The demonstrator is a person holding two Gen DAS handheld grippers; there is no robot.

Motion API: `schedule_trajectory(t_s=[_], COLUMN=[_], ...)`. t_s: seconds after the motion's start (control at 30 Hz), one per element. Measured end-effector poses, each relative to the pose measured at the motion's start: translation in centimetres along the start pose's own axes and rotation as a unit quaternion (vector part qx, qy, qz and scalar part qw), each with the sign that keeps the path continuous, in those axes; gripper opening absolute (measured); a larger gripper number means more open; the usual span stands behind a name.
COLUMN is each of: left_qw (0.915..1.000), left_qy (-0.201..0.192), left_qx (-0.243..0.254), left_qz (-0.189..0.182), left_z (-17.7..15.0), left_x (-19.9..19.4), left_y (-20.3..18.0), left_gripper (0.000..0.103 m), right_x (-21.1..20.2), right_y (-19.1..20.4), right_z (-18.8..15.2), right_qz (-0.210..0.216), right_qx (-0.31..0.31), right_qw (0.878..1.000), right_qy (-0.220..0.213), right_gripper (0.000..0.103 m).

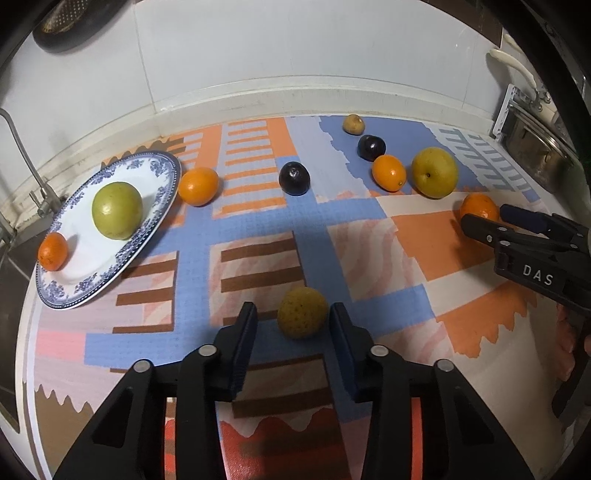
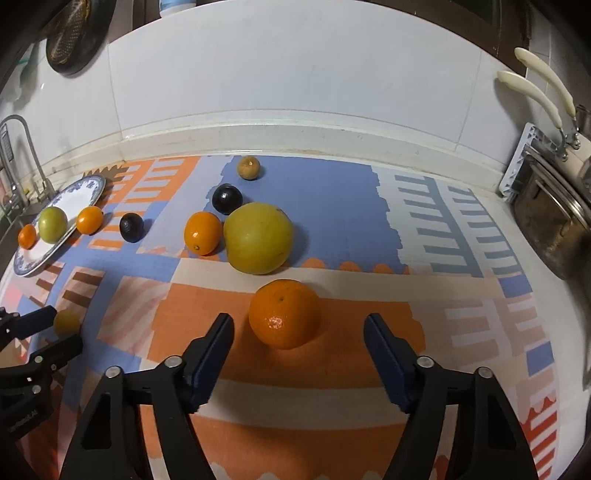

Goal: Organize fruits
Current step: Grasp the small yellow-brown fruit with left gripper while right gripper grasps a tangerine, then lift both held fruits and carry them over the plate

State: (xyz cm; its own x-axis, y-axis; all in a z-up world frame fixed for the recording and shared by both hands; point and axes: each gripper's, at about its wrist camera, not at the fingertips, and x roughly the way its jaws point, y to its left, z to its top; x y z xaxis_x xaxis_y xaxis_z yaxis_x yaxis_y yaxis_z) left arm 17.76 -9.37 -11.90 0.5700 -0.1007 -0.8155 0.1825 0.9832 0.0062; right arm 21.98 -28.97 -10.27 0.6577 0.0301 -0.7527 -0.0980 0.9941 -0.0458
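Note:
A blue-and-white plate at the left holds a green apple and a small orange. My left gripper is open, with a small speckled yellow fruit on the mat between its fingertips. My right gripper is open around an orange that rests on the mat. Beyond lie a big yellow pear, an orange, two dark plums, a small brown fruit and an orange beside the plate.
A patterned mat covers the counter. A sink and tap are at the left. A steel pot and white-handled tools stand at the right. A dark pan hangs on the tiled wall.

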Motion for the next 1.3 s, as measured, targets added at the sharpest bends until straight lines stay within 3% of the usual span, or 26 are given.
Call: schedule_trajectory(t_s=[0.3,0.77,1.3], left_qw=[0.9999,0.9993,0.9953], left_qy=[-0.001,-0.023,-0.085], left_qx=[0.01,0.013,-0.009], left_qz=[-0.01,-0.028,-0.044], left_z=[0.4,0.3,-0.1], left_x=[0.2,-1.6,-7.6], left_y=[-0.3,-0.1,1.7], left_gripper=[0.026,0.026,0.026], right_x=[1.2,-2.4,-8.6], right_y=[0.2,1.3,4.0], right_z=[0.2,-0.4,-0.4], right_qz=[0.022,0.052,0.096], right_qx=[-0.005,-0.003,-0.02], right_qw=[1.0,0.998,0.993], right_qy=[0.012,-0.017,-0.067], right_gripper=[0.042,0.042,0.042])
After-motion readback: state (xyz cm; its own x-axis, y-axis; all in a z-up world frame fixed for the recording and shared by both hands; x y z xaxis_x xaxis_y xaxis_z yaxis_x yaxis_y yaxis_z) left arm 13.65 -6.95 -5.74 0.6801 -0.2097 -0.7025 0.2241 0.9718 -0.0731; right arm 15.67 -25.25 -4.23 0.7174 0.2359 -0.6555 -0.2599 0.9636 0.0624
